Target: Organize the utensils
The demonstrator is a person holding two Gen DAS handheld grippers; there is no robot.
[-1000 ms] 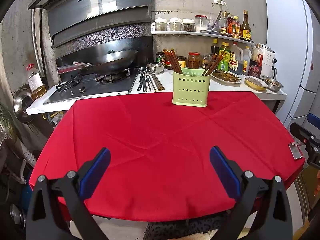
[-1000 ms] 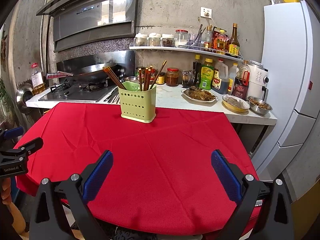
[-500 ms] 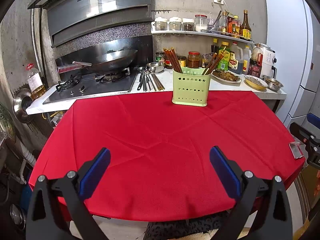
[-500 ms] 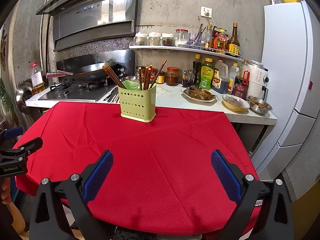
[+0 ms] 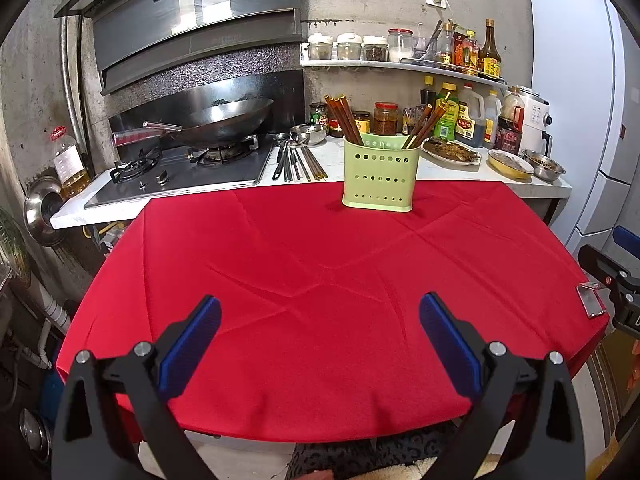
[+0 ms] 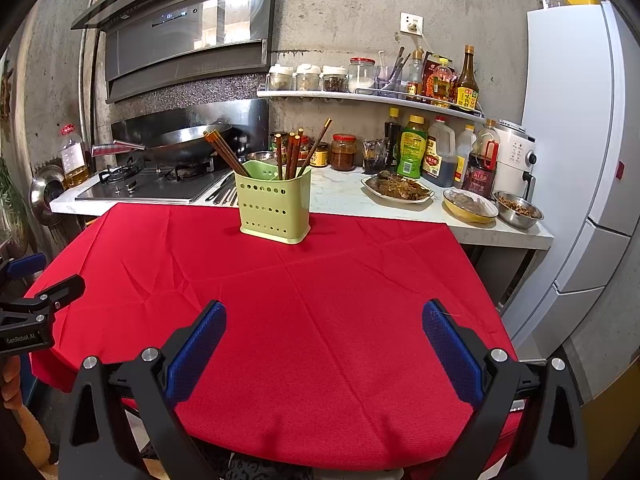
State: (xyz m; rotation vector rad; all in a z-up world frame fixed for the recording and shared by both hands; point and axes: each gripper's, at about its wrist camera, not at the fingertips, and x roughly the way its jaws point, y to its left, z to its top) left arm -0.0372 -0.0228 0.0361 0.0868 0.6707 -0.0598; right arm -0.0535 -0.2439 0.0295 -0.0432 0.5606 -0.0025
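hidden or unclear: the far compartment of the green utensil holder (image 6: 275, 208) cannot be seen into; the loose utensils (image 5: 298, 160) on the counter beside the stove overlap too much for a sure count; in the right wrist view they are mostly hidden behind the holder.
cut off: only the tip of the right gripper (image 5: 616, 276) shows at the right edge of the left wrist view; only part of the left gripper (image 6: 32, 304) shows at the left edge of the right wrist view, with a bit of a hand (image 6: 12, 384) below it.
left gripper pose: held low over the near edge of the red tablecloth (image 5: 320, 280), pointing toward the holder, blue pads spread wide with nothing between them.
right gripper pose: the same, low over the near edge, fingers wide apart and empty.
holder place: upright on the far side of the table, near the counter edge, well apart from both grippers.
chopsticks (image 6: 290, 152): brown ones stand tilted in the holder, one bunch leaning left, another leaning right; roughly ten in all.
counts: one holder, two grippers, one wok (image 5: 224, 120) on the stove.
counter dishes: one plate of food (image 6: 398, 190), one yellow dish (image 6: 470, 206), one steel bowl (image 6: 518, 208).
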